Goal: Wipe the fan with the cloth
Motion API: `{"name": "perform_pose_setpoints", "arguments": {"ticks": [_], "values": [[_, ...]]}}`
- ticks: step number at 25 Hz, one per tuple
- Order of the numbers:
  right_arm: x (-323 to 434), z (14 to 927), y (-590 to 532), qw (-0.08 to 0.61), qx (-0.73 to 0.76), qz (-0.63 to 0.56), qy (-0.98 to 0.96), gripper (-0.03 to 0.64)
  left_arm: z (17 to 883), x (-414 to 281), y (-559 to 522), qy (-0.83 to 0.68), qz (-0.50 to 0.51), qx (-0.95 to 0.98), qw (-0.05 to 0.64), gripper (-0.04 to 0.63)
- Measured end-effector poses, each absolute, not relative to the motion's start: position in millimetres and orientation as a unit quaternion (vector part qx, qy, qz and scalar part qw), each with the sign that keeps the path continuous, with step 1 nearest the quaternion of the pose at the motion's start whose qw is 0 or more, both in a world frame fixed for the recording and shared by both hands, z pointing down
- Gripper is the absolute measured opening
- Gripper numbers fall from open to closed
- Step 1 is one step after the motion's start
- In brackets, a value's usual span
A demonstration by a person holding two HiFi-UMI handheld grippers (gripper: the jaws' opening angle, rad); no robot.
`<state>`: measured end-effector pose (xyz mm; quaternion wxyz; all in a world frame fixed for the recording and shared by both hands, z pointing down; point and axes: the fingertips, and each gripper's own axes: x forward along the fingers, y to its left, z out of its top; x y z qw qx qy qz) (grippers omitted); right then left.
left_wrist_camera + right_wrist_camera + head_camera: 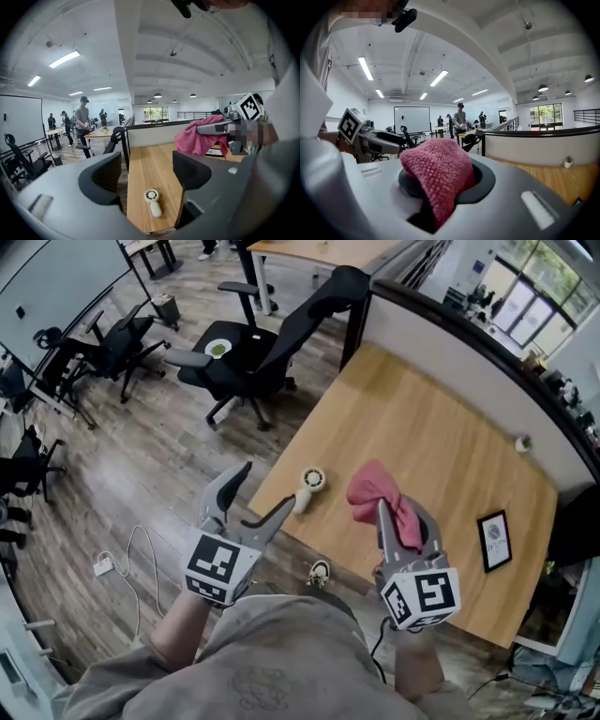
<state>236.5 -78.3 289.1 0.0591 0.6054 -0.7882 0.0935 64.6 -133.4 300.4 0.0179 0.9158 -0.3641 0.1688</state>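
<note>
Handheld fan (pixel 311 484): flat, unheld, by table (pixel 441 442) edge. Pink cloth (pixel 373 489): right of fan, clamped in right gripper (pixel 397 521). Left gripper (pixel 267 486): left of fan, jaws wide, empty. Risk: wiping may shove the unsteadied fan off the edge.

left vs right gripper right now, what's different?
The left gripper is open and empty, while the right gripper is shut on the pink cloth. The left gripper frames the handheld fan between its jaws in its own view; the right gripper's view is mostly cloth. Neither touches the fan.

Fan (pixel 311 486) on the table's (pixel 441 427) near edge, between left tool (pixel 268 486) and cloth (pixel 370 491) in right tool (pixel 400 517).
</note>
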Motion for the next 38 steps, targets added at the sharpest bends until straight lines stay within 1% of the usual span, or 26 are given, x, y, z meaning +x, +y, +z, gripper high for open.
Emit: {"name": "perform_pose_setpoints", "arguments": {"ticks": [6,13,22,26,30,33,38], "values": [[241.4,297.3,-91.8,0.065,0.572,0.095,-0.812,0.087,302.6,65.6,-132.1,-0.399,0.167,0.901,0.024,0.344],[229.9,308.5,-99.7,0.073,0.565,0.113,-0.814,0.087,313.8,59.3,-128.8,-0.401,0.175,0.899,0.035,0.344],[229.2,339.5,-114.0,0.068,0.610,0.140,-0.777,0.087,358.6,59.7,-139.4,-0.368,0.211,0.903,0.065,0.344],[229.2,366.0,-126.9,0.085,0.614,0.160,-0.768,0.087,394.7,73.3,-141.7,-0.346,0.240,0.904,0.077,0.344],[232.7,396.1,-140.7,0.106,0.612,0.177,-0.764,0.087,446.6,87.2,-140.4,-0.325,0.267,0.900,0.112,0.344],[232.9,420.2,-147.3,0.128,0.612,0.186,-0.758,0.087,489.3,85.0,-136.0,-0.314,0.288,0.893,0.147,0.344],[228.6,466.4,-162.1,0.155,0.606,0.205,-0.753,0.087,553.6,87.5,-135.7,-0.298,0.325,0.882,0.169,0.342]]}}
